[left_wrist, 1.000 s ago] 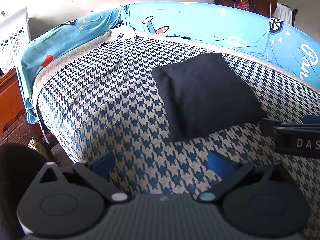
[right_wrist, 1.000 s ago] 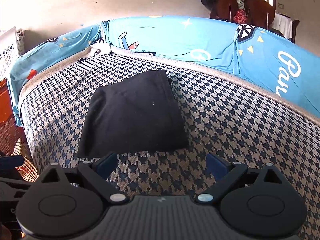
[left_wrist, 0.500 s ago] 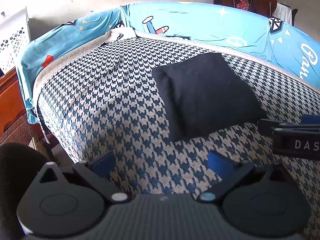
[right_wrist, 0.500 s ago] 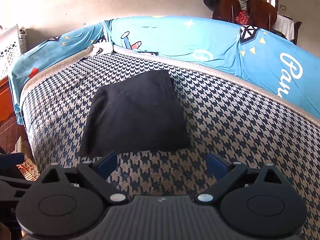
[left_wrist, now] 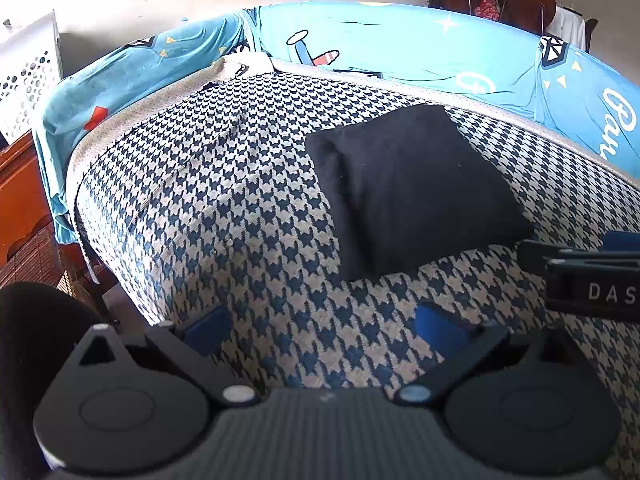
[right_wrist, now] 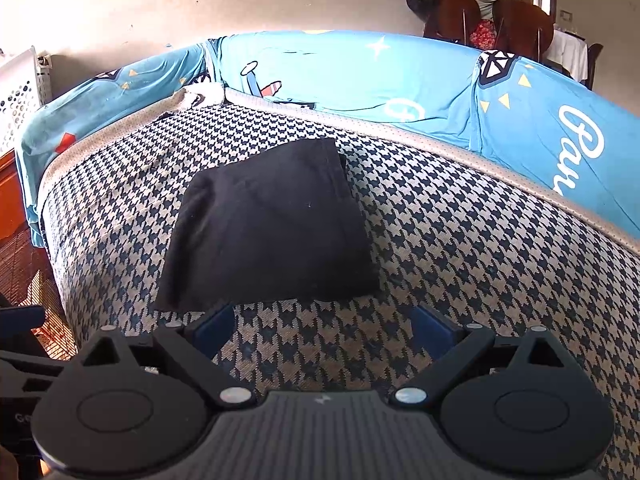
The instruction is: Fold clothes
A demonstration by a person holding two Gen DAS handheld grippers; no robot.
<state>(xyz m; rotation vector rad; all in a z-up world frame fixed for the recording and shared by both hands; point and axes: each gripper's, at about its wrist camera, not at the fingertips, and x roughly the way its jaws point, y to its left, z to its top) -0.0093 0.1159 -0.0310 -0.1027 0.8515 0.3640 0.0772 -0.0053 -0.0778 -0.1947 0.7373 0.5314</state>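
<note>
A black garment (left_wrist: 412,184) (right_wrist: 272,228) lies folded into a compact rectangle on the houndstooth-covered bed (left_wrist: 240,208) (right_wrist: 460,240). My left gripper (left_wrist: 324,330) hovers open near the bed's front left edge, short of the garment and to its left, with nothing between its blue pads. My right gripper (right_wrist: 320,330) is open too, just in front of the garment's near edge, and empty. The side of the right gripper (left_wrist: 588,276) shows at the right edge of the left wrist view.
A blue printed sheet (right_wrist: 360,76) covers the raised sides behind the bed. A white perforated basket (left_wrist: 24,80) stands at far left beside wooden furniture (left_wrist: 16,192). Wooden chairs with clothes (right_wrist: 492,16) stand at the back right. The floor (right_wrist: 28,276) drops away left of the bed.
The right gripper has eased slightly back and lower, so the garment sits a little farther up in its view. The left gripper and the garment have barely moved.
</note>
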